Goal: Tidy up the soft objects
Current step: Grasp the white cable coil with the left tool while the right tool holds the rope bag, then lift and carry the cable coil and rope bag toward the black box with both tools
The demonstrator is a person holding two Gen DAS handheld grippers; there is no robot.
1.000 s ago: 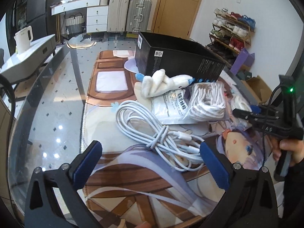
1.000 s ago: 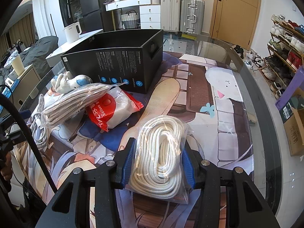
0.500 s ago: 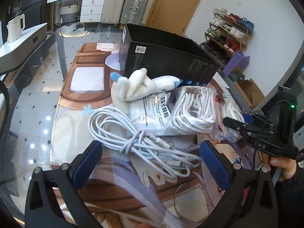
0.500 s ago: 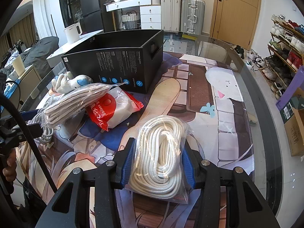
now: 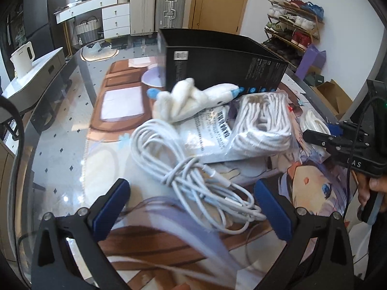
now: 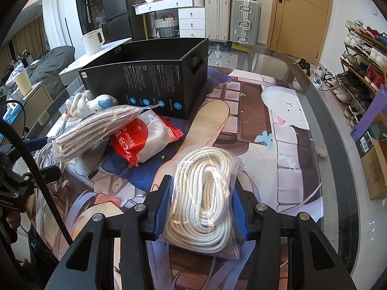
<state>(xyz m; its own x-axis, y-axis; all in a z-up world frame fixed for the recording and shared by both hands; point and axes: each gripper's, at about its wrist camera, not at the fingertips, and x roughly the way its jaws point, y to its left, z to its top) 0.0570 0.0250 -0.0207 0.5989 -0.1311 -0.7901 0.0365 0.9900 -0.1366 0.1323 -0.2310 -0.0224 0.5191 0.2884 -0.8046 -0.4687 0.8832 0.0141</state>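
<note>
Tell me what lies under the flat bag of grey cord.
The bag of grey cord rests on the red-and-white packet; its left end overlaps the white cable bundle. Anything further beneath is covered.

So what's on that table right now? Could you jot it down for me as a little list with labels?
surface: glass table with a cartoon-print mat
container: open black box, at the back of the mat
right tongs: closed on a bagged white rope
left tongs: open, holding nothing, facing a loose white cable bundle
pile by the box: plush toy, second bagged rope, red and white packet
inside the box: not visible
</note>
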